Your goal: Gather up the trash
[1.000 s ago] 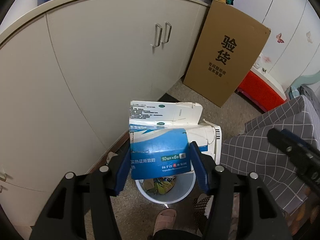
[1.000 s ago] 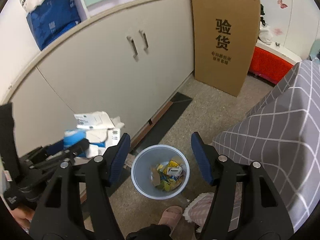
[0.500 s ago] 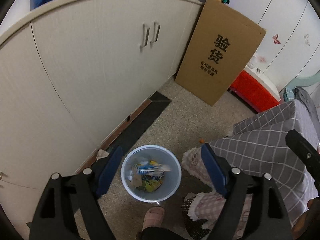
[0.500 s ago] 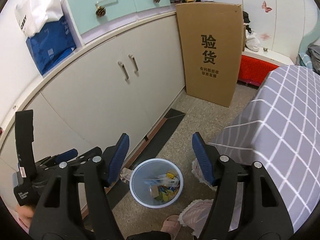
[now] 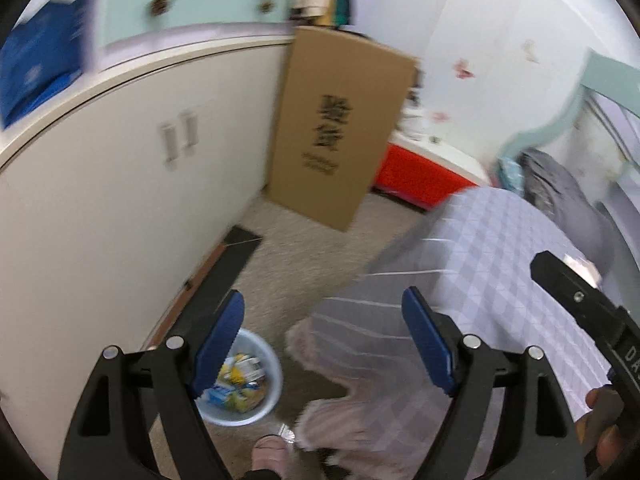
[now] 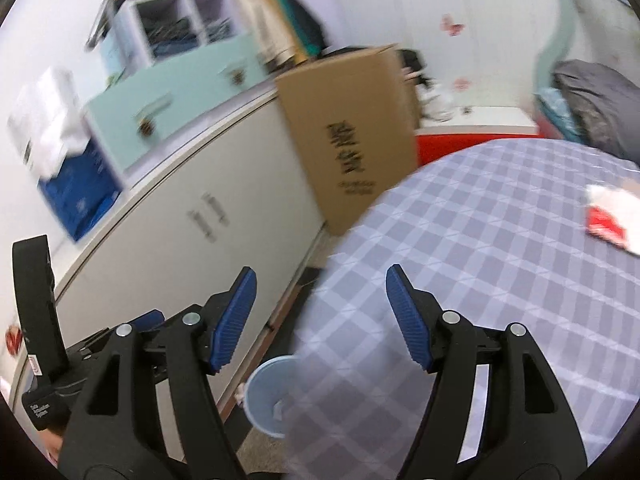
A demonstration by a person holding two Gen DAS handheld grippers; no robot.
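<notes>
left gripper (image 5: pixel 322 310): mine, held above the floor, its blue fingers spread wide apart with nothing between them.
right gripper (image 6: pixel 321 294): also mine, jaws parted and empty, raised over the near left corner of the bed.
trash bin (image 5: pixel 244 380): pale blue and round, on the floor low in the left wrist view, partly behind my left finger; in the right wrist view only its left part shows, the rest hidden by the hanging bedsheet.
trash in the bin (image 5: pixel 236 380): a heap of yellow, blue and white packaging lying inside the bin; too blurred to name single pieces.
red and white wrapper (image 6: pixel 612 220): lies on the bedsheet at the far right of the right wrist view, well apart from both grippers.
checked bedsheet (image 6: pixel 500 264): grey-lilac with white lines, covering the bed on the right, its frilled edge hanging down just right of the bin.
cabinet (image 5: pixel 120 184): cream doors along the left, two handles side by side.
cardboard box (image 5: pixel 340 128): tall, flat, brown, with black printed characters, leaning upright at the far end of the cabinet.
red box (image 5: pixel 420 172): low, with a white top, far right of the cardboard.
foot (image 5: pixel 270 454): my slippered toe at the near edge, just near the bin.
sharpness: both views are smeared.
</notes>
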